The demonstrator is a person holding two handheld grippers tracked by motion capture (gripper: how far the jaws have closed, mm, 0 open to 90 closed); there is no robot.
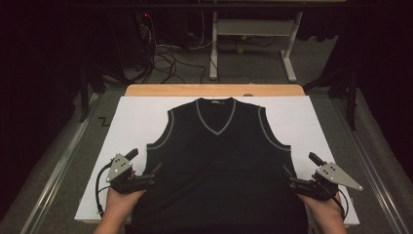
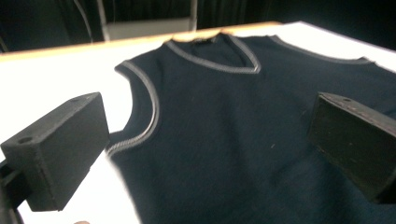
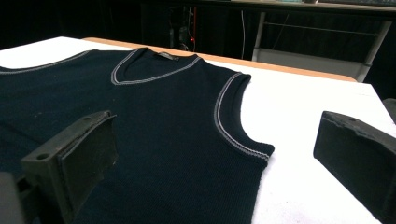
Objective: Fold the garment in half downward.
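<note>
Dark sleeveless vest (image 1: 219,161) lying flat, neckline toward 12 o'clock, on the white table cover (image 1: 131,117), with the left gripper (image 1: 155,171) at its 9 o'clock side seam and the right gripper (image 1: 288,176) at 3 o'clock, both jaws wide and empty; uneven pinches would probably skew any fold.

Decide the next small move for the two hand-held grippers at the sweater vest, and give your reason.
Probably close both on the sweater vest: the left hand-held gripper and right hand-held gripper sit open at its side edges below the armholes, holding nothing.
</note>
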